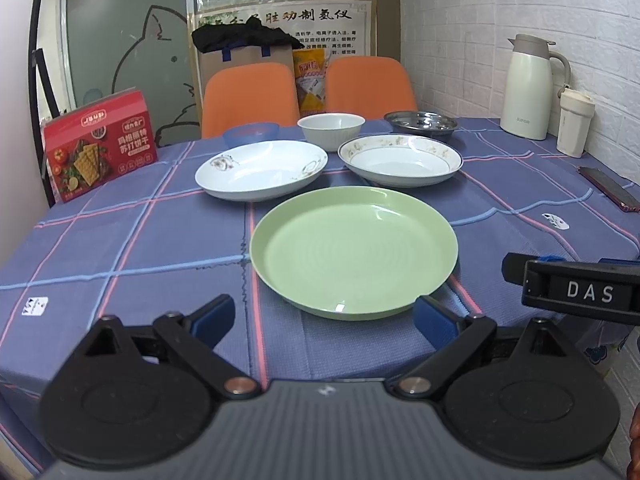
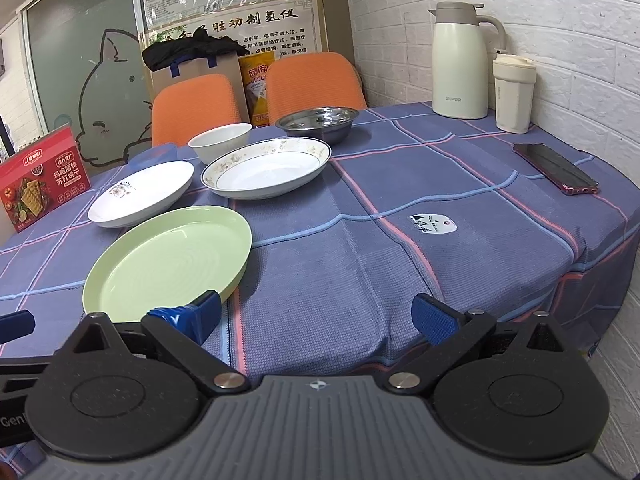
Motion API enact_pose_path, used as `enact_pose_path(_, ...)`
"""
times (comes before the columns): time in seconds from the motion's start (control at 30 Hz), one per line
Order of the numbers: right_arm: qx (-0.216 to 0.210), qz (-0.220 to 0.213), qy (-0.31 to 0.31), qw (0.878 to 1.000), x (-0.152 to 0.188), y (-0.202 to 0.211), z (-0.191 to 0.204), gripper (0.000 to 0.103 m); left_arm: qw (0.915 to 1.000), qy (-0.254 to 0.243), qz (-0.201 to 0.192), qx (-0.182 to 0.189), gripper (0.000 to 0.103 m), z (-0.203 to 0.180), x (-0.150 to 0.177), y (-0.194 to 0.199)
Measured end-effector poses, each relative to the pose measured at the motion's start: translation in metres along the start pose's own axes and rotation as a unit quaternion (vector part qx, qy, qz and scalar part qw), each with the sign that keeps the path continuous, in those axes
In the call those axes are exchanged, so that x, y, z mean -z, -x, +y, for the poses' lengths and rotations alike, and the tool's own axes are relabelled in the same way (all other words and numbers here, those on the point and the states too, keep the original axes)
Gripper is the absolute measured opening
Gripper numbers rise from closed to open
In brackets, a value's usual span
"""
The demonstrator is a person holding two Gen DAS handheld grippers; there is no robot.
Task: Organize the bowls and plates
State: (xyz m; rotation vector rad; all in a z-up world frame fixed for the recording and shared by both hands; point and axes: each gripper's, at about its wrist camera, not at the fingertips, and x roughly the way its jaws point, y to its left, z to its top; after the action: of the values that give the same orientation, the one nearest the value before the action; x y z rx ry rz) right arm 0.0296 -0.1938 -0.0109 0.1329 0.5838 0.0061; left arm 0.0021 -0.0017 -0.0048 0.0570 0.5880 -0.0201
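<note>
A green plate (image 1: 354, 252) (image 2: 168, 258) lies nearest on the blue checked tablecloth. Behind it sit a white plate with a small flower print (image 1: 262, 169) (image 2: 142, 193) and a floral-rimmed deep plate (image 1: 400, 159) (image 2: 266, 168). Farther back stand a white bowl (image 1: 331, 130) (image 2: 220, 142), a steel dish (image 1: 421, 123) (image 2: 318, 121) and a blue bowl (image 1: 251, 133). My left gripper (image 1: 324, 318) is open, its fingers spread wide in front of the green plate's near rim. My right gripper (image 2: 318, 316) is open and holds nothing, over bare cloth to the right of the green plate.
A red cracker box (image 1: 100, 144) stands at the left. A cream thermos jug (image 2: 462, 60), a travel cup (image 2: 514, 94) and a phone (image 2: 556, 168) occupy the right side by the brick wall. Two orange chairs (image 1: 250, 96) face the far edge.
</note>
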Motion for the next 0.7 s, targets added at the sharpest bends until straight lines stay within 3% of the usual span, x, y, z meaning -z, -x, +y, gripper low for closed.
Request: enact_pose_path(0.7, -0.006, 0.007, 0.003, 1.0, 0.0009, -0.0021, 0.0042, 0.09, 0.9999, 0.007, 0.009, 0.009, 0.095, 0.003, 0.0011, -0.0014)
